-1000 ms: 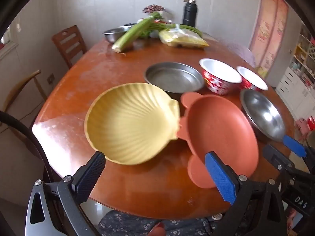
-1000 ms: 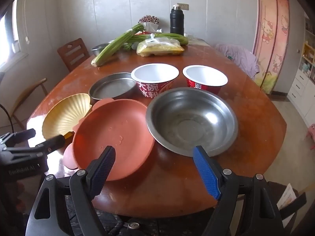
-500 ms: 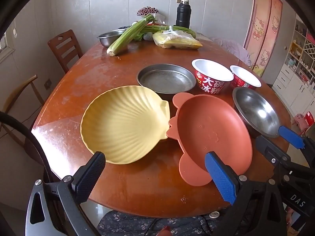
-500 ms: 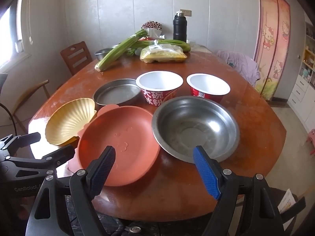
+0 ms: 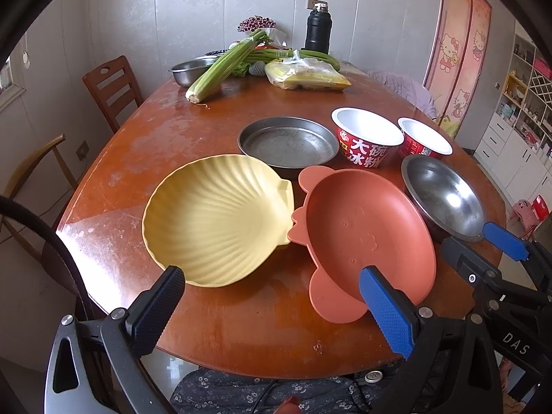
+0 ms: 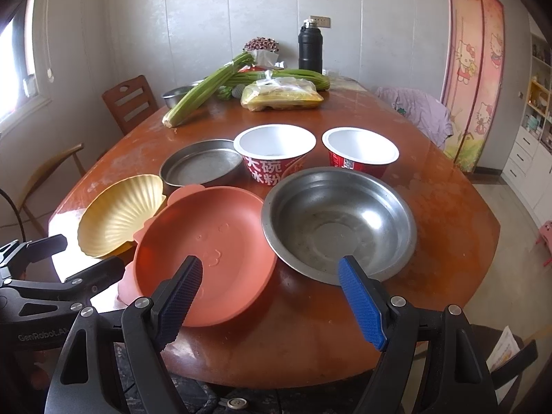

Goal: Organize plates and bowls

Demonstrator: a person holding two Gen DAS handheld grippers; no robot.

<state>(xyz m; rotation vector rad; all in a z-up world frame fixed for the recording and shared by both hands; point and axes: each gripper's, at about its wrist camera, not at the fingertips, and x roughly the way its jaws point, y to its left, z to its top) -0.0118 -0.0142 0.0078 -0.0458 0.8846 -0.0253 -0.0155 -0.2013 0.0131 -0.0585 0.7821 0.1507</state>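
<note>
We hold both spread and empty: the left hand-held gripper (image 5: 272, 305) faces the yellow shell plate (image 5: 217, 224), the right hand-held gripper (image 6: 270, 296) the steel bowl (image 6: 339, 220). The terracotta plate (image 6: 207, 248) lies between them on the bench (image 5: 145, 145); we should pinch near rims squarely.

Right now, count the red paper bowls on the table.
2: the larger red paper bowl behind the steel basin, the smaller red paper bowl just right of it. None appear hidden.
</note>
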